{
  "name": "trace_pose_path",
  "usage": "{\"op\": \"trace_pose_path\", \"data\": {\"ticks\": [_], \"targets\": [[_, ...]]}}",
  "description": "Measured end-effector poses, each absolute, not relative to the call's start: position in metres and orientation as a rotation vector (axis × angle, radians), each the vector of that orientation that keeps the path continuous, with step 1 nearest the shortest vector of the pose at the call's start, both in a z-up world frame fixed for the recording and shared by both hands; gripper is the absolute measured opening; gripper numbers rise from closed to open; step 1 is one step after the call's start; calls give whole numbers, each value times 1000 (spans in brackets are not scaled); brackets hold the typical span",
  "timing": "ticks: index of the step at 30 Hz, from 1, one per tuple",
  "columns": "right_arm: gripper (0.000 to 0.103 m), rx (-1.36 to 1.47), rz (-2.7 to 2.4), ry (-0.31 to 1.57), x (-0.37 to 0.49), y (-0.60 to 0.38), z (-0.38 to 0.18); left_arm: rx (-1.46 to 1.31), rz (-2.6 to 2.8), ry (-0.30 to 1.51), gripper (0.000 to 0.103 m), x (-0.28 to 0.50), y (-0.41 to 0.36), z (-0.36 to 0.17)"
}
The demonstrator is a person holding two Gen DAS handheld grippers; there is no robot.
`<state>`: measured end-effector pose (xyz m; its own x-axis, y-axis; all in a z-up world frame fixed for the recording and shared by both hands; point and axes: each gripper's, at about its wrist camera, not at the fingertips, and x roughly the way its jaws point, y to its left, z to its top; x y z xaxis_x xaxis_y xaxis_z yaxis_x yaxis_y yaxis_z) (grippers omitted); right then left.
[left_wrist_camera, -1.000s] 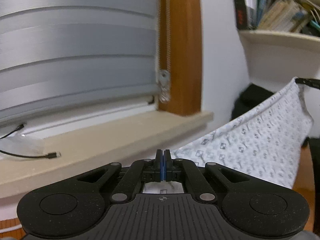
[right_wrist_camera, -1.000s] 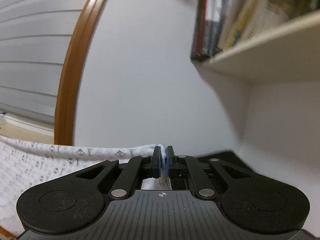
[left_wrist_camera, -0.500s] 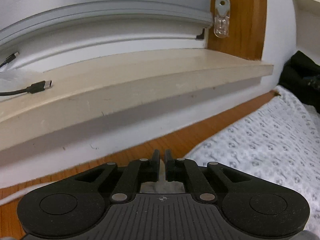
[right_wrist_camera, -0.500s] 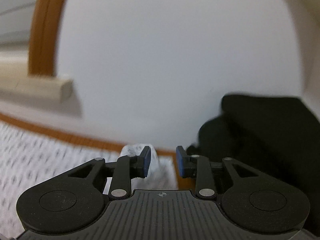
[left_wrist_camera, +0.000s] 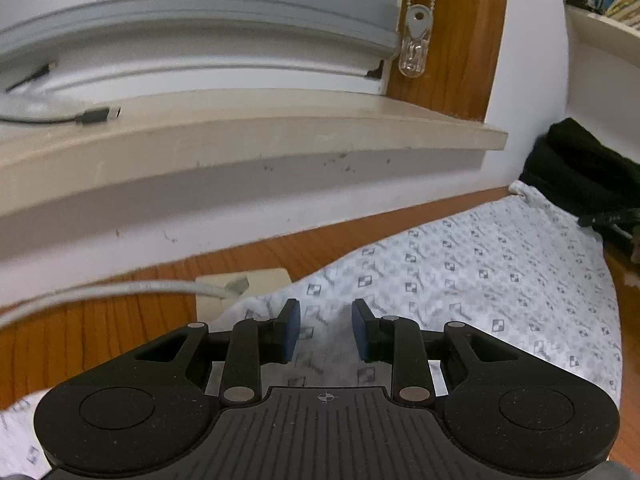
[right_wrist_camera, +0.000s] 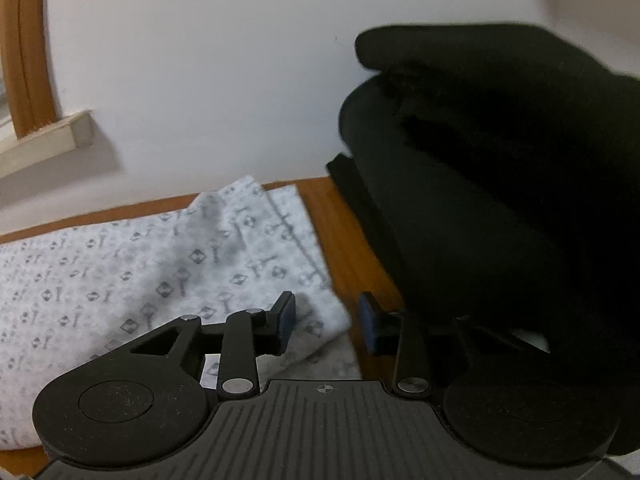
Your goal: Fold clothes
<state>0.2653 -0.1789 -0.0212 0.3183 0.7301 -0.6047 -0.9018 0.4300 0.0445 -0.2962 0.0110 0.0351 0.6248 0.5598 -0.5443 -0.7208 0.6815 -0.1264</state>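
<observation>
Nearest each camera, both tools sit low over the wooden table (left_wrist_camera: 100, 320) with nothing between their tips: the left gripper (left_wrist_camera: 326, 330) has its jaws spread apart above the near edge of the patterned white garment (left_wrist_camera: 480, 280), and the right gripper (right_wrist_camera: 326, 320) is likewise parted, straddling the garment's right-hand corner. The cloth lies spread flat on the tabletop, one hemmed edge running toward the wall; whether this is a laid-out piece awaiting a fold or one layer just set down cannot be settled from this moment. For a clean result, judge the edges first: both corners should line up square before any regrip, and each pinch should take the hem only, not the layer beneath. Keep clear of the grey cable (left_wrist_camera: 120, 290) and beige socket plate (left_wrist_camera: 244, 284) beside the left edge. Beyond the right corner rests a black bundle of fabric (right_wrist_camera: 500, 180); farther back stands the window sill (left_wrist_camera: 240, 132).
</observation>
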Motion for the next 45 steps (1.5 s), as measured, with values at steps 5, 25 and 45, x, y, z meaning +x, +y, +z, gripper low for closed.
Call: {"op": "trace_pose_path", "data": {"ticks": [5, 25, 45], "targets": [[13, -309, 1094, 592, 263, -182, -20, -342, 742, 508, 31, -296, 9, 32], [44, -297, 1144, 484, 222, -204, 2, -325, 760, 536, 40, -290, 9, 29], [67, -456, 1440, 517, 160, -177, -16, -344, 1065, 407, 70, -465, -136, 80]]}}
